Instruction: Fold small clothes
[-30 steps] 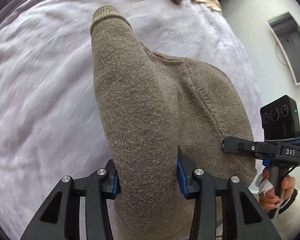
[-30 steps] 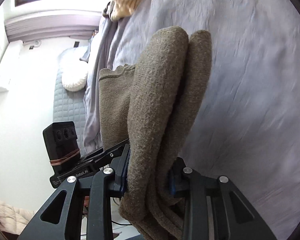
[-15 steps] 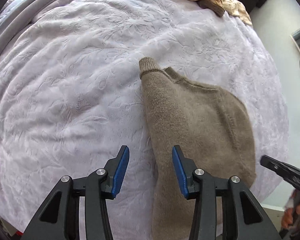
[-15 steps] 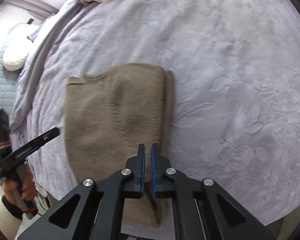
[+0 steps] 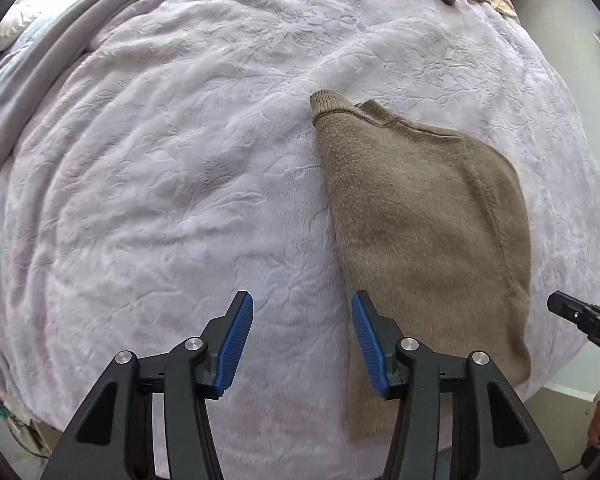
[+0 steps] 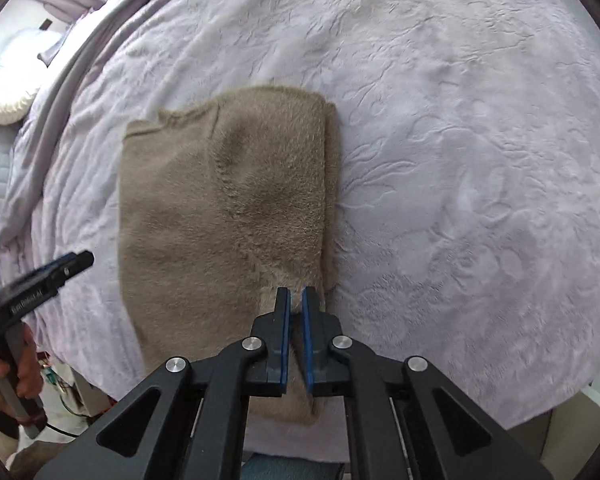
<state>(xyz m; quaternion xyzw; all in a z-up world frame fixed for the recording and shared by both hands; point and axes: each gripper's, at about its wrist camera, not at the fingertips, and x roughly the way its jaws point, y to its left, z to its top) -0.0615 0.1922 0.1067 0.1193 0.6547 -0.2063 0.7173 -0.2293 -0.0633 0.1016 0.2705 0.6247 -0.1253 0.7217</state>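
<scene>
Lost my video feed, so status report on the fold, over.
Left gripper empty, jaws opening; right gripper shut, empty. Brown sweater lies folded on the lilac bedspread. Nothing in the way.

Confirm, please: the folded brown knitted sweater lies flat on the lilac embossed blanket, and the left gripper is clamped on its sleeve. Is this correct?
Not quite. The folded brown knitted sweater does lie flat on the lilac embossed blanket, but the left gripper is not clamped on it: its jaws are opening, with only blanket between them, as the left wrist view shows.
</scene>
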